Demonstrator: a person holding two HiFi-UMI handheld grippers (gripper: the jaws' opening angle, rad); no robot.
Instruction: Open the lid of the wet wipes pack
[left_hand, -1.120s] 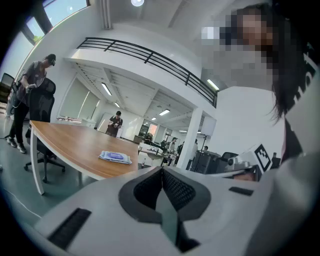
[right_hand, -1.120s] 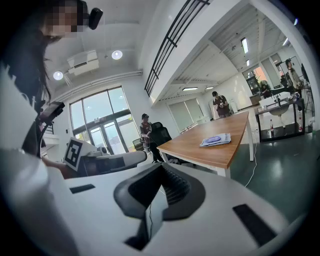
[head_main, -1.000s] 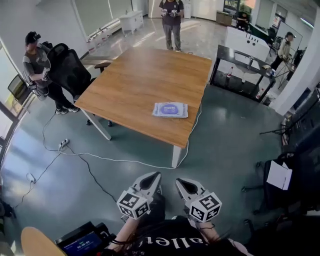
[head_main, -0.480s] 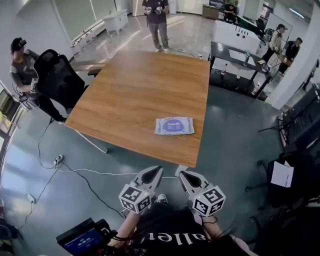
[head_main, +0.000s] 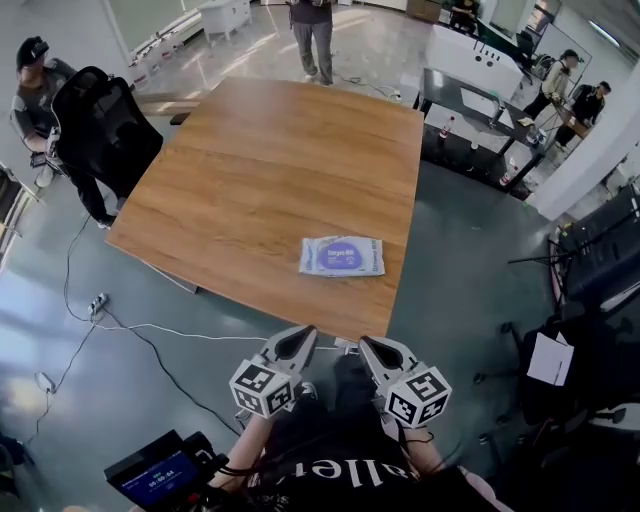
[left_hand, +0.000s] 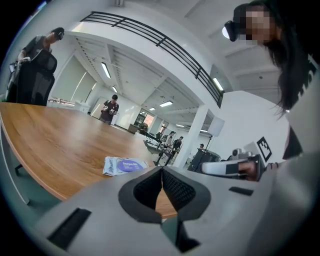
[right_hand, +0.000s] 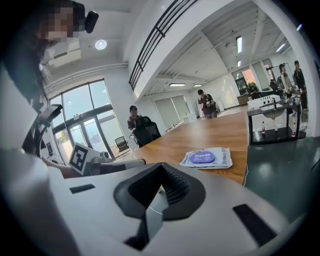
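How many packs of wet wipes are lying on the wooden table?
1. The pack lies flat on the table, close to its edge nearest the person. None seems hidden.

Partial white txt "lle" on black shirt (head_main: 335, 470), wipes pack (head_main: 342, 256) label too blurry to read, screen (head_main: 158, 478) digits illegible

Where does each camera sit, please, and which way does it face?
Head view: on the head, steeply down at the table and wipes pack; left gripper, right gripper and forearms show.
Left gripper view: on that gripper, along shut jaws towards the pack; torso at right.
Right gripper view: likewise; torso at left.
Shared: the pack.
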